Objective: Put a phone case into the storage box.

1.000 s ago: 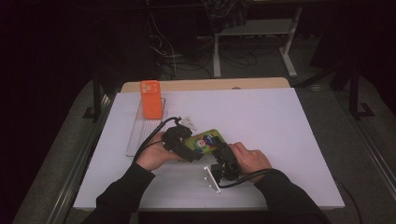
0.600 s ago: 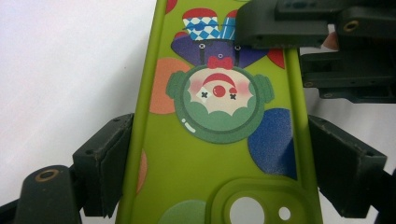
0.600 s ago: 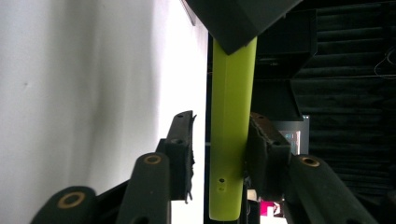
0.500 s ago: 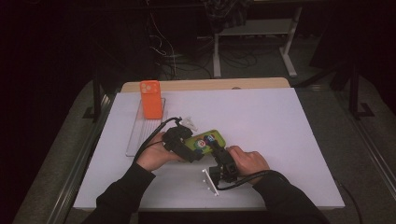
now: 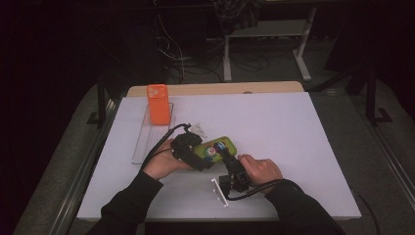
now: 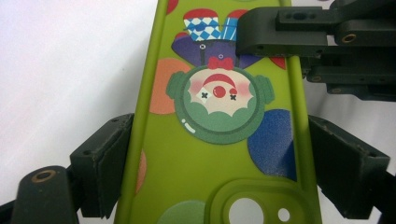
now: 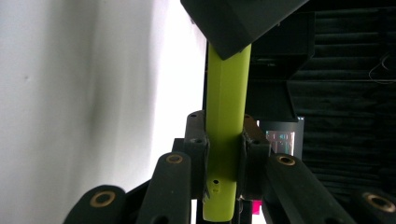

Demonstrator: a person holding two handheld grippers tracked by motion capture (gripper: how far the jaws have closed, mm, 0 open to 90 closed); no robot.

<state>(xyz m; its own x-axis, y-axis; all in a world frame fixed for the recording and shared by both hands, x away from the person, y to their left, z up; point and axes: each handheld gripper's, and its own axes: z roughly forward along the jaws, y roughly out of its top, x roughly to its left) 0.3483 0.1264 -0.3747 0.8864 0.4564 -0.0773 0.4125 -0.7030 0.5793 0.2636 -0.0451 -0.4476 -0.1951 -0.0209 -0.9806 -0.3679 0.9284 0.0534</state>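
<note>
Since a second ago, my right gripper (image 5: 226, 155) has been closing its jaws and now pinches the lime-green cartoon-printed phone case (image 5: 215, 148) by its thin edge. My left gripper (image 5: 198, 157) clamps its long sides, probably firmly. Case sits mid-table, orange phone (image 5: 158, 104) at ten o'clock; pulling can begin.

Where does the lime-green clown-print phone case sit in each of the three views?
High view: the lime-green clown-print phone case lies at table centre, between the left gripper and right gripper.
Left gripper view: it runs up the middle, clown face up, gripped across its width.
Right gripper view: seen edge-on, a green strip clamped between the jaws.
Shared landmark: the white table surface.
</note>
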